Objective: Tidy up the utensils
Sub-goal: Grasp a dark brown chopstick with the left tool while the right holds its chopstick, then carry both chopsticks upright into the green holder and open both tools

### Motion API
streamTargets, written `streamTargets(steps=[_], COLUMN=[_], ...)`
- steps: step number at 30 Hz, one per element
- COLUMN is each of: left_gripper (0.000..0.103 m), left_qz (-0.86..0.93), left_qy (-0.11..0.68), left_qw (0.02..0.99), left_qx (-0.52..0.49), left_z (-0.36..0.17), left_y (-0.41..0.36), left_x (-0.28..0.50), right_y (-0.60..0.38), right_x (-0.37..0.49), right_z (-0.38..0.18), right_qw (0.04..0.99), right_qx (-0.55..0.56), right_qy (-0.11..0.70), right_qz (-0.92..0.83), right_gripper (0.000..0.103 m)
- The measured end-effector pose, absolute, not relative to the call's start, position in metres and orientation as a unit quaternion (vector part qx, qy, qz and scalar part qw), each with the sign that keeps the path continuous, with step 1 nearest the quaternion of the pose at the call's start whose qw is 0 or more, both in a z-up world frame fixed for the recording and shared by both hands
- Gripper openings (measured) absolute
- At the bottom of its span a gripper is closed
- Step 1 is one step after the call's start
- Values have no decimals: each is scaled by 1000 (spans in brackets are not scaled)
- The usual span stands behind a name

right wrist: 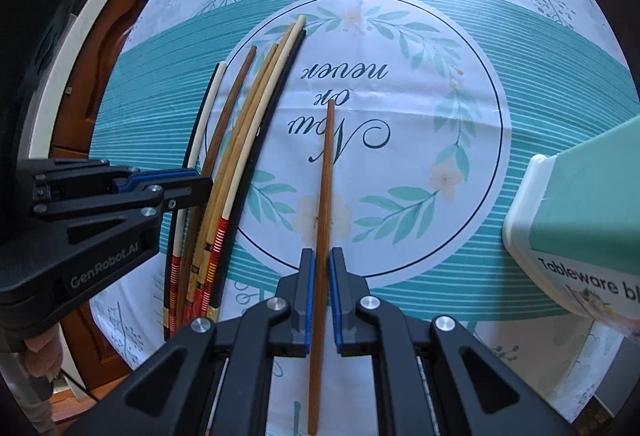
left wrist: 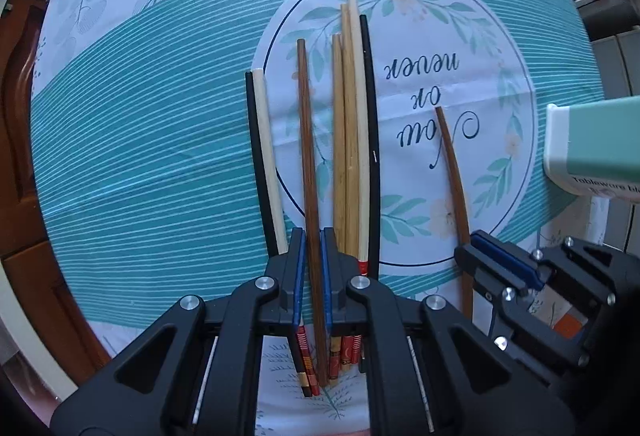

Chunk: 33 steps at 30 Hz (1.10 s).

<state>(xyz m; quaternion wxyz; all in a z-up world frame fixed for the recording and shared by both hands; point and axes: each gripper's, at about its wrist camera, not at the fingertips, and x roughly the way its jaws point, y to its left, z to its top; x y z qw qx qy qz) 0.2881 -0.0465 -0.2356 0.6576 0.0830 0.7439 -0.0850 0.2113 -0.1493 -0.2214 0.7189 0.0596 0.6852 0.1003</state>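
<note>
Left wrist view has my left claw (left wrist: 313,252) pointing down at the desk (left wrist: 160,156), its blue pads closed on a dark brown chopstick (left wrist: 307,140) that runs straight ahead between the fingers. Just to the left of that claw lie a black chopstick (left wrist: 256,156) and a pale cream one (left wrist: 269,156), side by side. Just to its right sits a tight bundle of bamboo chopsticks (left wrist: 346,124) with a second black stick (left wrist: 373,140) along its far edge; the red patterned handle ends (left wrist: 347,352) show below my fingers. Well off to the right, my right claw (left wrist: 486,256) appears side-on.

Through the right wrist view, my right claw (right wrist: 320,276) is clamped on a lighter brown chopstick (right wrist: 326,196), which extends ahead across the printed circle on the tablecloth (right wrist: 400,176) and passes back under the claw. This stick lies apart from the group on the left, where the left claw (right wrist: 200,184) sits. To the right of my right claw stands a mint and white tableware box (right wrist: 580,216), near the desk edge.
</note>
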Motion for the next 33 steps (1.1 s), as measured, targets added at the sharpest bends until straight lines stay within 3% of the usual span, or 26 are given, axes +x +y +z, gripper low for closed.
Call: streamTargets(steps=[4, 6, 9, 12, 14, 23, 28, 33], left_gripper=[6, 18, 21, 18, 5, 4, 4, 4], left_qz=[-75, -62, -61, -66, -72, -74, -86, -90], left_qy=[744, 741, 742, 740, 735, 704, 624, 541], left_qw=[657, 660, 662, 665, 669, 704, 776, 836], left_qx=[94, 103, 88, 79, 87, 52, 43, 18], left_z=[-235, -234, -233, -232, -231, -226, -201, -165], left_y=[-58, -60, -54, -50, -52, -45, -40, -40], left_x=[293, 294, 295, 295, 292, 273, 227, 192], right_y=[-145, -144, -144, -142, -142, -159, -177, -198], right_x=[211, 209, 207, 201, 196, 187, 174, 152], right_z=[-221, -222, -223, -222, -221, -223, -216, -185], right_qw=[721, 721, 722, 726, 728, 726, 735, 783], right_qx=[48, 46, 39, 24, 16, 50, 102, 145], right_qy=[685, 684, 683, 680, 677, 675, 653, 572], right_qz=[99, 99, 101, 103, 105, 121, 152, 195], right_gripper=[7, 7, 7, 7, 7, 7, 6, 6])
